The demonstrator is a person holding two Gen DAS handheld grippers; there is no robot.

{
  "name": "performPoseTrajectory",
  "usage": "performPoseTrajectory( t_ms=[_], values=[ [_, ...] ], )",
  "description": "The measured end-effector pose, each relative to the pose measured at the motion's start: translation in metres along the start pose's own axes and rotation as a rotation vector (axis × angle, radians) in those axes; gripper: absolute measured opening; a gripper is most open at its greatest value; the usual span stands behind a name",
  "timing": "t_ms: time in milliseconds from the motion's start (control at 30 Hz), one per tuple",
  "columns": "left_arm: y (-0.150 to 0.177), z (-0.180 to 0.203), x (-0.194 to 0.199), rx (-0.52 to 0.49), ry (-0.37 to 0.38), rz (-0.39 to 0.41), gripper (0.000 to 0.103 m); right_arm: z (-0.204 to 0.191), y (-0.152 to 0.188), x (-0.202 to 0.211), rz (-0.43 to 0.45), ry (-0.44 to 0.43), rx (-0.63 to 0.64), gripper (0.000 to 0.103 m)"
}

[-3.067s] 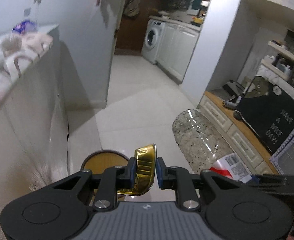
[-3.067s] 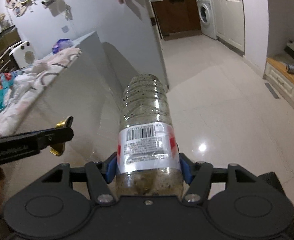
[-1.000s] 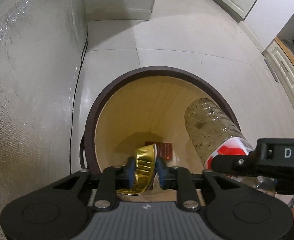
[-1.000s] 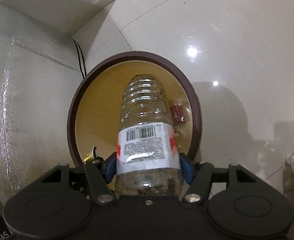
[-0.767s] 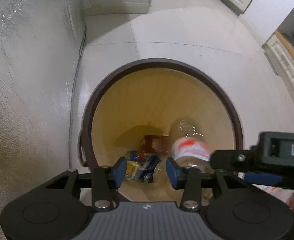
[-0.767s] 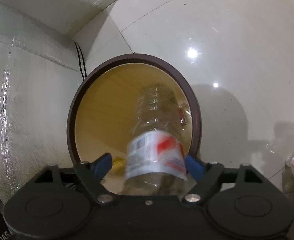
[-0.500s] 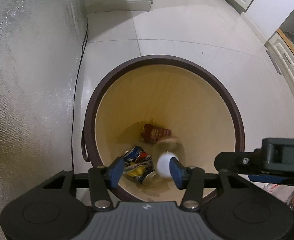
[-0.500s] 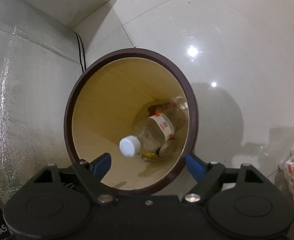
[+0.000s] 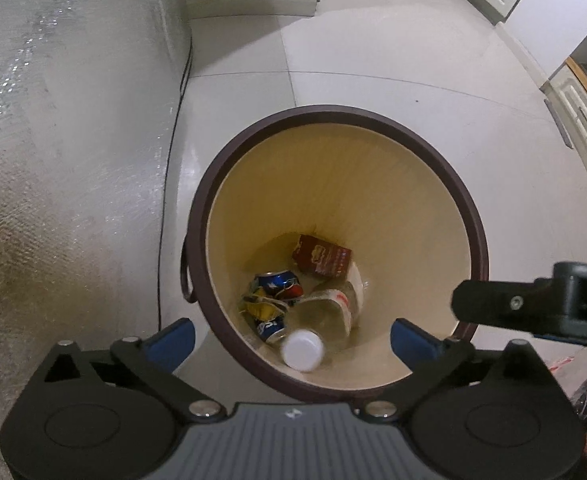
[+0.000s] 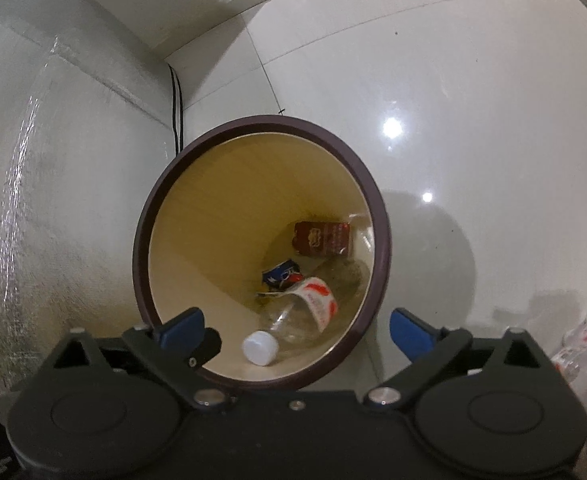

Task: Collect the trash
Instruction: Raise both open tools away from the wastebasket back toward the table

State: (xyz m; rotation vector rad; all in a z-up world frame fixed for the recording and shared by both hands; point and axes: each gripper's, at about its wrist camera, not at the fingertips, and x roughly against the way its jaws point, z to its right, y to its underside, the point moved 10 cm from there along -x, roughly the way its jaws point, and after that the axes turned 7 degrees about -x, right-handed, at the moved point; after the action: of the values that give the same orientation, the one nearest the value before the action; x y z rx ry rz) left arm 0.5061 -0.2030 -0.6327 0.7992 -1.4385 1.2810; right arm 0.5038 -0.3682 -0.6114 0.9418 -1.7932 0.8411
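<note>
A round bin with a dark brown rim [image 9: 253, 140] [image 10: 197, 148] and tan inside stands on the floor below both grippers. In it lie a clear plastic bottle [image 9: 325, 312] [image 10: 309, 312] with a white cap, a crushed blue can [image 9: 279, 284] [image 10: 281, 274], a gold wrapper [image 9: 261, 308] and a dark red packet [image 9: 323, 260] [image 10: 321, 236]. My left gripper [image 9: 291, 340] is open wide and empty above the bin's near rim. My right gripper [image 10: 295, 330] is open wide and empty above the near rim; its body shows in the left wrist view [image 9: 533, 304].
A silver-grey cabinet wall [image 9: 53, 160] [image 10: 33, 200] stands left of the bin, with a black cable [image 9: 173, 128] down its corner. White floor tiles [image 9: 373, 60] spread beyond. More clear bottles [image 10: 585, 336] lie on the floor at the far right. Cupboard fronts [image 9: 581, 120] line the right.
Both grippers opened over the bin. The gold wrapper dropped from the left and the bottle from the right. Both now lie in the bin, and the jaws have spread wider.
</note>
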Motion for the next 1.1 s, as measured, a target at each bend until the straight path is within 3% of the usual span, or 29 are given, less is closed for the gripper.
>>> performPoseTrajectory(
  t_ms=[633,1100],
  values=[
    [0.015,-0.013,0.052,0.041,-0.042,0.024,0.103,0.003,0.006,0.032,0.062,0.064,0.147,0.103],
    [0.027,-0.017,0.12,0.061,-0.066,0.092,0.103,0.016,0.031,0.082,0.114,0.097,0.186,0.103]
  ],
)
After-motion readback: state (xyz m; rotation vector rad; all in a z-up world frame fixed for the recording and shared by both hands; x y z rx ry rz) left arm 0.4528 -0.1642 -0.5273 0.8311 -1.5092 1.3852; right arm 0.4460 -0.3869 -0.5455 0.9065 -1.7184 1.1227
